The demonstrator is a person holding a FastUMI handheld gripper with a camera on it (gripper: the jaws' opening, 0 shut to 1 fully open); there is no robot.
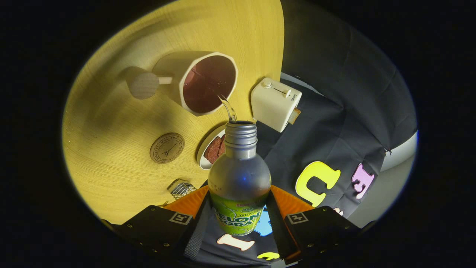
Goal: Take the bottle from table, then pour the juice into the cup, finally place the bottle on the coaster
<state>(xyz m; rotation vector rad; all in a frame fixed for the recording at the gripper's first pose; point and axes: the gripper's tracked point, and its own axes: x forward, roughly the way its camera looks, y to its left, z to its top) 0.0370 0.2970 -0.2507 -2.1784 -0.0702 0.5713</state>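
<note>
My claw grips the bottle by its lower body, both fingers pressing its sides, the base cut off below. A thin stream runs from its mouth into the cup on the desk. The bottle's neck half hides a dish near the coaster.

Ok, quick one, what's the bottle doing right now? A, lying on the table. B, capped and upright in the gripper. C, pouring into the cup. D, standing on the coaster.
C: the gripper is shut on the bottle, and a thin stream runs from its open mouth into the cup.
</note>
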